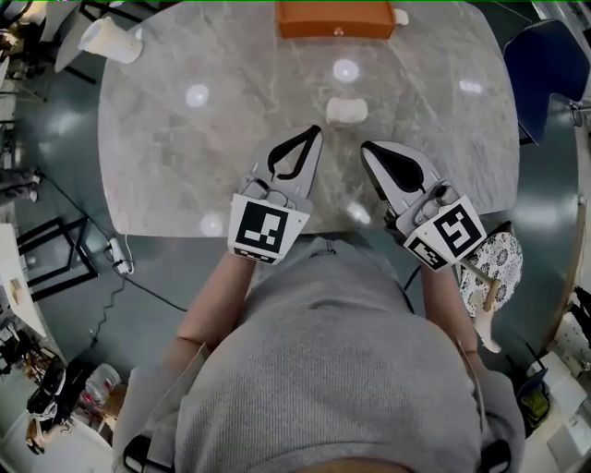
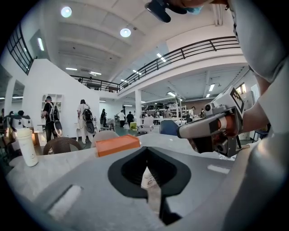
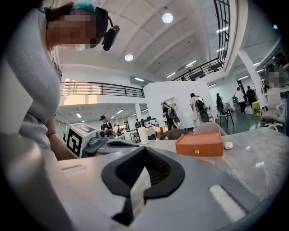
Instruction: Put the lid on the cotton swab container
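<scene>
A small white oblong container (image 1: 346, 111) lies on the marble table (image 1: 185, 157), just beyond both grippers. Whether a lid sits on it I cannot tell. My left gripper (image 1: 316, 130) hovers near the table's front edge, jaws shut with nothing held, its tip just left of and short of the container. My right gripper (image 1: 366, 147) is beside it, also shut and empty, angled toward the container. In the left gripper view a bit of white printed surface (image 2: 149, 177) shows through the hollow between the closed jaws. The right gripper's jaws (image 3: 144, 149) meet with nothing between them.
An orange box (image 1: 336, 19) sits at the table's far edge with a small white case (image 1: 401, 17) to its right. A white cup (image 1: 111, 40) stands at the far left corner. A blue chair (image 1: 549, 69) is at the right. People stand in the hall behind.
</scene>
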`<state>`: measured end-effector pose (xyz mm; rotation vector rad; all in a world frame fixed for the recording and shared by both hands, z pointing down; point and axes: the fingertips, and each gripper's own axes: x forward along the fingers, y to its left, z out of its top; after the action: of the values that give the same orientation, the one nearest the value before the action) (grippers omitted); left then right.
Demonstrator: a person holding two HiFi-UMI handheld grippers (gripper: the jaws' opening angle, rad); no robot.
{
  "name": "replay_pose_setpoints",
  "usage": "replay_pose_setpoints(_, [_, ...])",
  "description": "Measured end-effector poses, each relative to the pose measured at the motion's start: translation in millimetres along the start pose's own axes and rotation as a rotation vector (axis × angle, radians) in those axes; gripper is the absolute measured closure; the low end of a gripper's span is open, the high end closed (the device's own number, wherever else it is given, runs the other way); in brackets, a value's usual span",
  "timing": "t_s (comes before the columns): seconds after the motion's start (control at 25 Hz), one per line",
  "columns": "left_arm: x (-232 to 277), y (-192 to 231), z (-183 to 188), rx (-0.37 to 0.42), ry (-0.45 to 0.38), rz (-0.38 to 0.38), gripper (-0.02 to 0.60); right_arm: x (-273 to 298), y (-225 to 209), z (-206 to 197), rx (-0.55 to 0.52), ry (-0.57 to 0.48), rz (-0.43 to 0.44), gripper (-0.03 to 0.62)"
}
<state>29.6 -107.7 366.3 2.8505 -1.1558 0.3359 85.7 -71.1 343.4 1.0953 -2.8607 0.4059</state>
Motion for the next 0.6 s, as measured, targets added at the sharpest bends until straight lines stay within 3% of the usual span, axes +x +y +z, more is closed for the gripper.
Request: replay_pose_setpoints(0.6, [-13.2,-5.0,8.3,0.003,-0.031,-0.015,0.581,-1.6,8.8,3.2,-0.008,-0.031,-0.036,0.594])
